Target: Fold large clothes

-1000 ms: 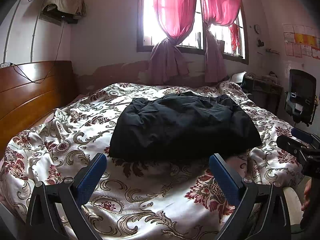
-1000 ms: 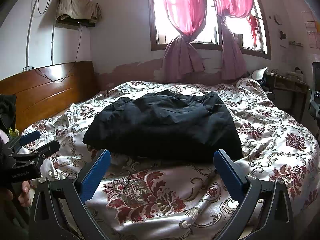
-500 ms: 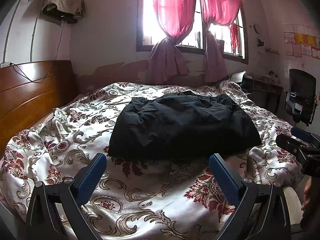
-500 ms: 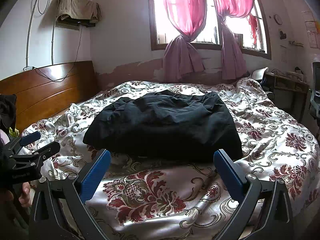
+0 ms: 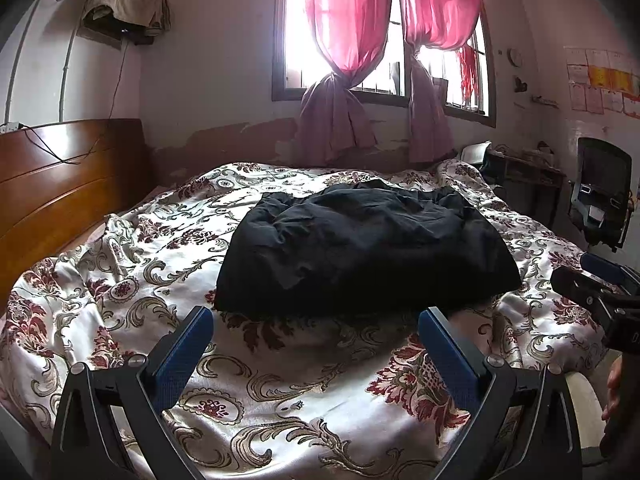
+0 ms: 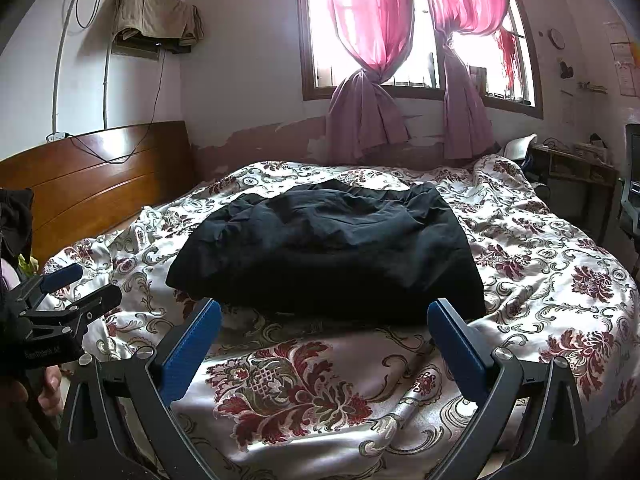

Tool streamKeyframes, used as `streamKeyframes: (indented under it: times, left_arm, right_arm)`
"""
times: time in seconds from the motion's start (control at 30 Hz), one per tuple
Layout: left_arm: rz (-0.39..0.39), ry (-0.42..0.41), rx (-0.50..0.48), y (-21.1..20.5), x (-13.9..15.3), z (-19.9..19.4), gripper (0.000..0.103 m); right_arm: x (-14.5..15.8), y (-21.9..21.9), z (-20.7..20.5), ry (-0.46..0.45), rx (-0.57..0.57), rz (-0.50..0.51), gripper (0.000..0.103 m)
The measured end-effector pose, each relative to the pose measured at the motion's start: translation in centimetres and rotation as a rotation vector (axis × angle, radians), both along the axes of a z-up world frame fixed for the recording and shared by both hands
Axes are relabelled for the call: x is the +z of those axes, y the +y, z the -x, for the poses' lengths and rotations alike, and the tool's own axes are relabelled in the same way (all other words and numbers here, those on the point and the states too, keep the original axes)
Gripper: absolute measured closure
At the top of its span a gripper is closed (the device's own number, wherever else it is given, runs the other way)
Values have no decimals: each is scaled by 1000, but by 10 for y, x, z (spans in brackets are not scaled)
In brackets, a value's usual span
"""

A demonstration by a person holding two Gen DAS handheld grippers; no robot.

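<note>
On a bed covered with a shiny cream spread printed with dark red flowers and scrolls lies a black garment, bunched and wrinkled into a rough rectangle near the middle of the spread. Both cameras look across the bed from its near edge toward a window hung with pink curtains that are tied in knots partway down. The left tool hovers over the near part of the spread, its two blue-padded fingers spread wide apart and holding nothing, just short of the garment's near edge. The right tool sits the same way, its blue fingers wide apart and empty, with the garment's near edge showing between their tips. In the left view the right tool appears at the right border over the corner of the bed, with part of a hand below it. In the right view the left tool appears at the left border, also with a hand beneath it. A brown wooden headboard stands along the left side of the bed. An office chair and a cluttered desk stand beyond the far right corner.
</note>
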State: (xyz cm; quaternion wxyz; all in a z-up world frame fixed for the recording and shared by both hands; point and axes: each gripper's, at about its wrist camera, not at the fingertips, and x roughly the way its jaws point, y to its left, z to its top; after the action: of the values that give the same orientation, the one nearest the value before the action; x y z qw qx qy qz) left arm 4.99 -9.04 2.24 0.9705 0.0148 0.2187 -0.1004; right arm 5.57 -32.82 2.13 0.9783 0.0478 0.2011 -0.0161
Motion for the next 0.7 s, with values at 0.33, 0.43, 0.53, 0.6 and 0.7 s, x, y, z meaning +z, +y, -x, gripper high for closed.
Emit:
streamKeyframes:
  times: [0.33, 0.43, 0.53, 0.6, 0.7]
  left_arm:
    - [1, 0, -9, 2, 1, -3, 0]
    - [-13, 10, -3, 1, 0, -4, 0]
    - [-55, 0, 16, -2, -1, -3, 0]
    - [-57, 2, 14, -2, -2, -4, 0]
    - [-57, 13, 20, -1, -4, -6, 0]
  right_arm:
    - [0, 0, 0, 1, 0, -1, 1]
    - [-1, 2, 1, 4, 2, -1, 1]
    - [-4, 4, 2, 9, 6, -4, 1]
    - [-5, 4, 1, 12, 7, -5, 1]
    - [-5, 4, 1, 14, 8, -5, 1]
